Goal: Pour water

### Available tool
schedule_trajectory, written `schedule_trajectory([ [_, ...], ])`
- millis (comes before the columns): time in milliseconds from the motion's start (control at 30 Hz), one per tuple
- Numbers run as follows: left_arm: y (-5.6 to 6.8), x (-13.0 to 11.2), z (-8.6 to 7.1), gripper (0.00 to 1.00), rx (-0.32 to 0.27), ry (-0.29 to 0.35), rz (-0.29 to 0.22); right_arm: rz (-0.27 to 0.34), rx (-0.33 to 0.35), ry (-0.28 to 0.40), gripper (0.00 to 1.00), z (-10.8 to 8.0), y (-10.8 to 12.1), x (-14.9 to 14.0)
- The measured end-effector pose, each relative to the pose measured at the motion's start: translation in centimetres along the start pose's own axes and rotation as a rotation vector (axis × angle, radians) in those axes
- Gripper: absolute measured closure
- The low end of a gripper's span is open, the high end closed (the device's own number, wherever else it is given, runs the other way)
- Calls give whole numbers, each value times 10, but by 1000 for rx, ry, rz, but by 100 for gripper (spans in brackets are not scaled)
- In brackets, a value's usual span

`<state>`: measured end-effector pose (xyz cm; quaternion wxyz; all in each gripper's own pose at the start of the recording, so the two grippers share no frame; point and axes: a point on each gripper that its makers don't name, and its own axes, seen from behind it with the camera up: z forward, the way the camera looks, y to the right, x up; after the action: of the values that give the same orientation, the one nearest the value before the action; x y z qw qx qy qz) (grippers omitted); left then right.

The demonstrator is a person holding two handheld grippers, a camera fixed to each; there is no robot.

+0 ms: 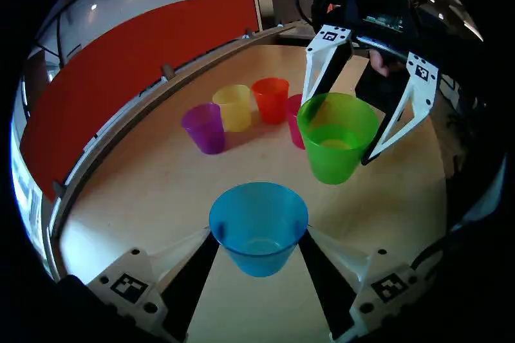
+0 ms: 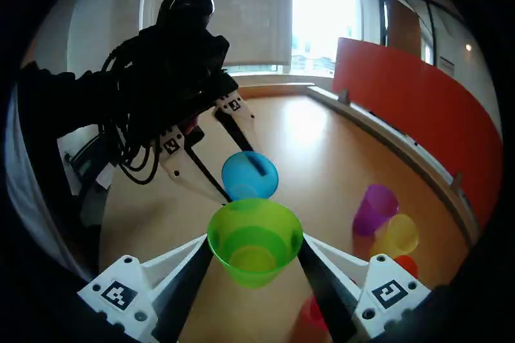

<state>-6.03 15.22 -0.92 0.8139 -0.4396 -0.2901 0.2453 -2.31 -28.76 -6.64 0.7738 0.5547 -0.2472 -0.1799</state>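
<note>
In the left gripper view, my left gripper (image 1: 259, 240) is shut on a blue cup (image 1: 259, 227) held upright over the wooden table (image 1: 148, 195), a little liquid at its bottom. Beyond it, my right gripper (image 1: 339, 129) is shut on a green cup (image 1: 337, 137) with yellowish liquid inside, also upright and apart from the blue cup. In the right gripper view, the green cup (image 2: 255, 248) sits between my right gripper's (image 2: 255, 246) fingers, and the blue cup (image 2: 250, 176) hangs just beyond it in the left gripper (image 2: 237, 172).
A purple cup (image 1: 205, 127), a yellow cup (image 1: 234, 106), a red cup (image 1: 271, 99) and a pink cup (image 1: 295, 118) cluster on the table behind the green cup. A low rail and a red wall panel (image 1: 122, 66) border the table's far side. A person in dark clothing (image 2: 96, 105) holds the left gripper.
</note>
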Motion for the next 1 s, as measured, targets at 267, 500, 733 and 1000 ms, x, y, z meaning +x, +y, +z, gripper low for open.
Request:
schedule_trajectory([
  [267,2,-5,5,17,-13,-12,-1,2,4,-22,9,5,1,-5],
  [500,6,-13,10,17,-31,-39,6,4,9,-51,9,10,2,-12],
  [733,7,-17,15,17,-38,-48,15,2,12,-75,9,16,3,-19],
  [1000,6,-16,19,17,-43,-36,3,-2,17,-77,9,20,1,-19],
])
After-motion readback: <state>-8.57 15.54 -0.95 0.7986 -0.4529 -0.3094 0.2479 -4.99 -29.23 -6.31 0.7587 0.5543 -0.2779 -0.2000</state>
